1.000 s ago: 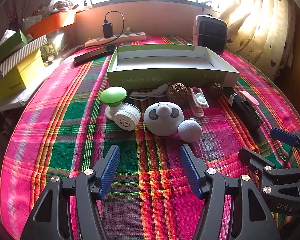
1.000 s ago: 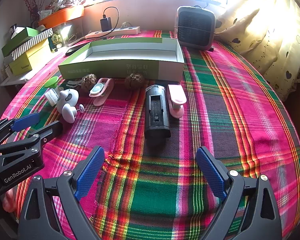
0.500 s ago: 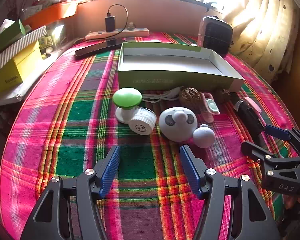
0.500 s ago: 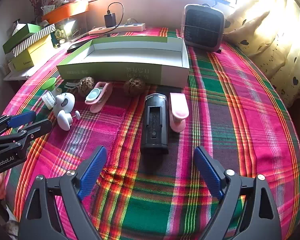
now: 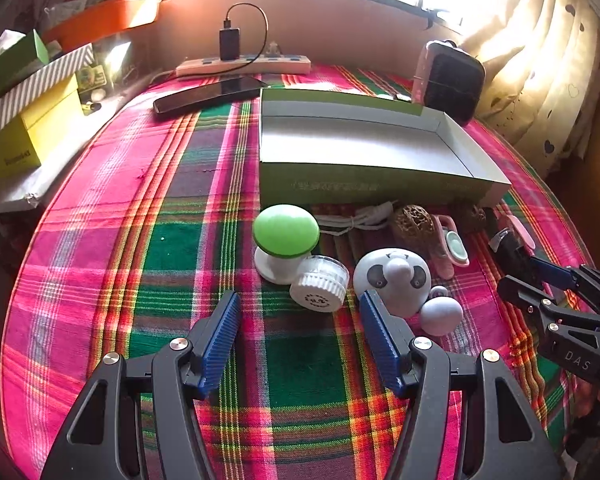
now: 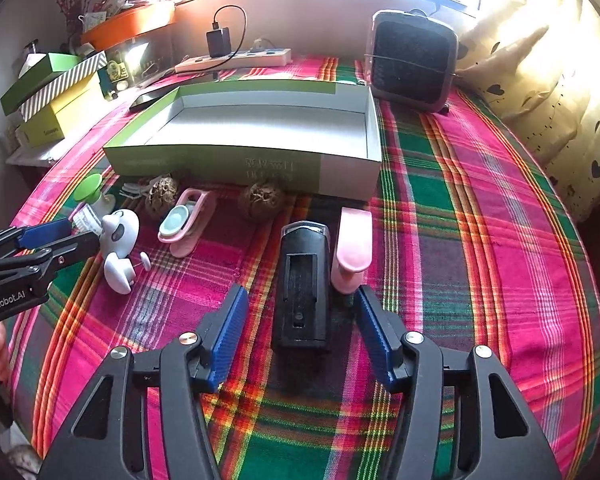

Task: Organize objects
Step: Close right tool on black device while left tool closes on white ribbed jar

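Right wrist, black device [image 6: 303,288] between parted right tongs [image 6: 302,320]

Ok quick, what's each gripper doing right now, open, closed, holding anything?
Left gripper: open, holding nothing.
Right gripper: open, holding nothing, jaws either side of the black device.

Print on the box [image 6: 260,166] front is too blurry to read. In the left view the right gripper [image 5: 540,280] covers most of the black device [image 5: 508,246], and the box hides the fan's [image 5: 452,80] base. Window glare washes out everything outside.
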`<state>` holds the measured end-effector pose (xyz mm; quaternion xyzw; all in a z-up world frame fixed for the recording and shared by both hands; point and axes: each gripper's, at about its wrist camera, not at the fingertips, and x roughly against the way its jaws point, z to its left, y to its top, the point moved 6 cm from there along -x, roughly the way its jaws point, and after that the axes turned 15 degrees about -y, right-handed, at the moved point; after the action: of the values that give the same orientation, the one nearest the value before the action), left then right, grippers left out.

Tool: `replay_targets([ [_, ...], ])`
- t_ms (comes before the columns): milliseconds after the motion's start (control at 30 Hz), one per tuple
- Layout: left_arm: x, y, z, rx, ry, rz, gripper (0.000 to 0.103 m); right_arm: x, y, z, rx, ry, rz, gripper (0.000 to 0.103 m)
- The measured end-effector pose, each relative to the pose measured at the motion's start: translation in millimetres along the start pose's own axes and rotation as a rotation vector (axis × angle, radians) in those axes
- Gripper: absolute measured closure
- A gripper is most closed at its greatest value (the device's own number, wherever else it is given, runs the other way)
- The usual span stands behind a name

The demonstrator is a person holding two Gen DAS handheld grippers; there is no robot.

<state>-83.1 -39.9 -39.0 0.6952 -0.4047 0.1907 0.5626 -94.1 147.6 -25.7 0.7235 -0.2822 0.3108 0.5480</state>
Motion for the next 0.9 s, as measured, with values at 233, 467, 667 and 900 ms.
replay_targets([
  [233, -6.7, 6.3, 1.7, -0.018, 0.024, 0.006, 0.042, -1.9, 4.8, 3.1, 0.003, 0.009, -0.004, 0.060],
  [467, -8.3, 10.5, 2.0, -0.014, 0.022, 0.003, 0.057, -2.0, 7.1, 6.3, 0.010, 0.020, -0.008, 0.073],
  [667, -6.9, 9.9, 1.6, -0.021, 0.028, 0.000, 0.071, -1.7, 7.3, 6.4, 0.003, 0.022, -0.010, 0.074],
  [900, -5.0, 8.7, 4.3, -0.017, 0.034, -0.005, 0.077, -0.8, 5.8, 5.8, -0.002, 0.024, -0.013, 0.074],
])
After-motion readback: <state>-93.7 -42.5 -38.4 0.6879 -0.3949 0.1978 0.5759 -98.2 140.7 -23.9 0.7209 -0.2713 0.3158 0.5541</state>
